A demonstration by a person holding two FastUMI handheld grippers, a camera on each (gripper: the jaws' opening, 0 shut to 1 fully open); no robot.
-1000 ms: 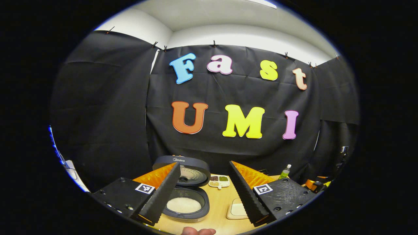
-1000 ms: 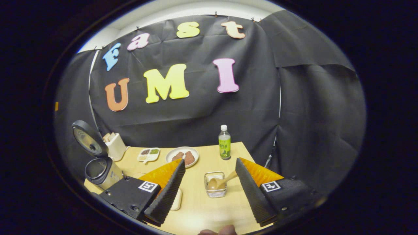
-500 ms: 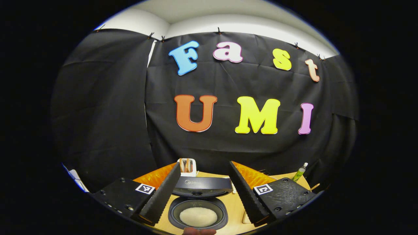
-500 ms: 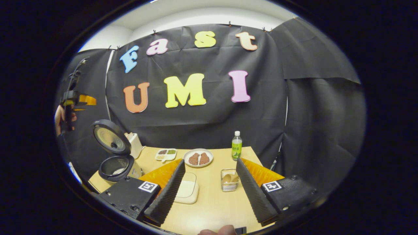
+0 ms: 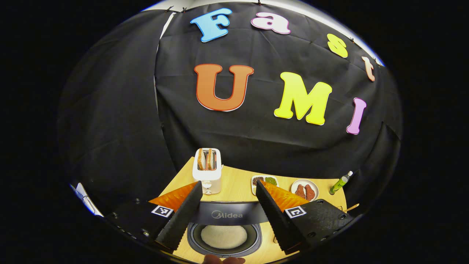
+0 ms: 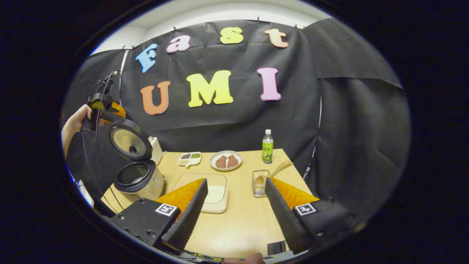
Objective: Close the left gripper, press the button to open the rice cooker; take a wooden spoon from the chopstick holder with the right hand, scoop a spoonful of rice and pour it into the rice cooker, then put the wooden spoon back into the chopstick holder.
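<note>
Left gripper (image 5: 224,214) hangs over the rice cooker (image 5: 224,234), fingers spread wide, holding nothing. Cooker is open: round dark pot rim, flat white rice (image 5: 224,236) inside, lid (image 5: 227,214) standing up behind it, edge-on to the left gripper view. Pot's near rim is cut off at the bottom edge, partly covered by both fingers.

Right gripper (image 6: 236,209) is also spread, empty, above the wooden table (image 6: 242,223), well apart from everything. In the right gripper view the cooker (image 6: 139,179) sits at the table's left corner, lid (image 6: 130,141) tilted up and back, pale inner face turned this way. Behind the lid the other gripper (image 6: 104,108) is held in a hand (image 6: 75,124).

Wooden spoon (image 6: 273,172) sits in the chopstick holder (image 6: 259,183), a small clear wire-rimmed box just ahead of the right finger. Bowl down inside, handle leaning up and out to the right-rear. Holder's lower right corner is hidden by the finger.

Shallow white tray (image 6: 214,190) lies between the fingers, its near-left corner covered. Farther back: divided dish (image 6: 189,158), plate with brown pieces (image 6: 226,160), green bottle (image 6: 268,146). Toaster (image 5: 207,170) with bread stands behind the cooker in the left gripper view.
</note>
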